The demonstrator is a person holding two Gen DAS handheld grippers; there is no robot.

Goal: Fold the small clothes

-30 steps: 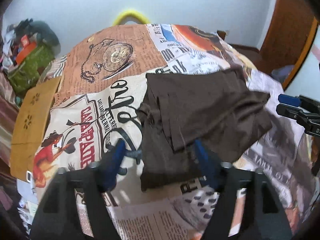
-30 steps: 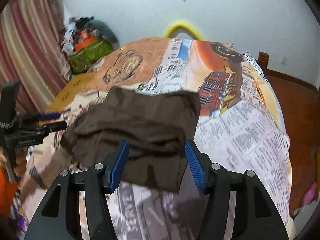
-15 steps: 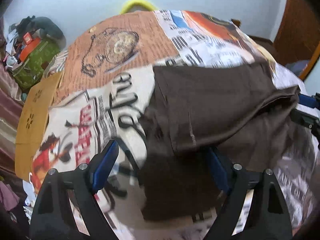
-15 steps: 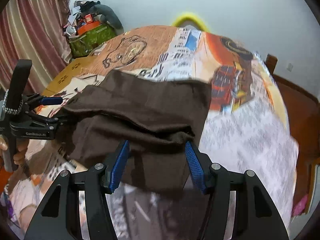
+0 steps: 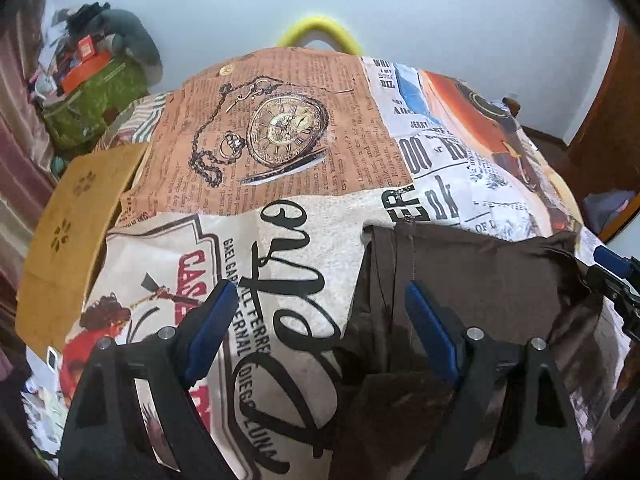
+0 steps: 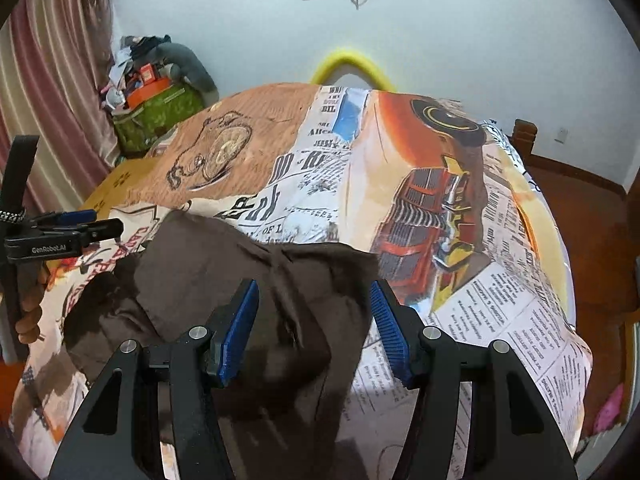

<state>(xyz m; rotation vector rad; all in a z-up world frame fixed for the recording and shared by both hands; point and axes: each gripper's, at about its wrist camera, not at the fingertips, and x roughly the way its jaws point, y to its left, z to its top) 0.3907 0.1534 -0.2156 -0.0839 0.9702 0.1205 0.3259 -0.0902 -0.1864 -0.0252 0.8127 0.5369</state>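
Note:
A dark brown garment [image 5: 480, 276] lies partly folded on the printed tablecloth [image 5: 288, 168]. It also shows in the right wrist view [image 6: 248, 276]. My left gripper [image 5: 320, 328] is open and empty, over the garment's left edge, its right finger above the cloth. My right gripper [image 6: 312, 328] is open and empty, straddling the garment's right part. The left gripper also shows at the left of the right wrist view [image 6: 92, 222], and the right gripper's blue tip shows at the right edge of the left wrist view [image 5: 612, 260].
A tan cardboard sheet [image 5: 76, 232] lies at the table's left edge. A green bag with clutter [image 6: 156, 116] stands by the curtain. A yellow arc [image 5: 316, 32] rises behind the table. A wooden chair [image 6: 524, 132] stands at the right.
Both grippers have moved closer over the garment and stayed open. The left one has shifted left, so more tablecloth lies between its fingers. The garment's top layer looks flatter.

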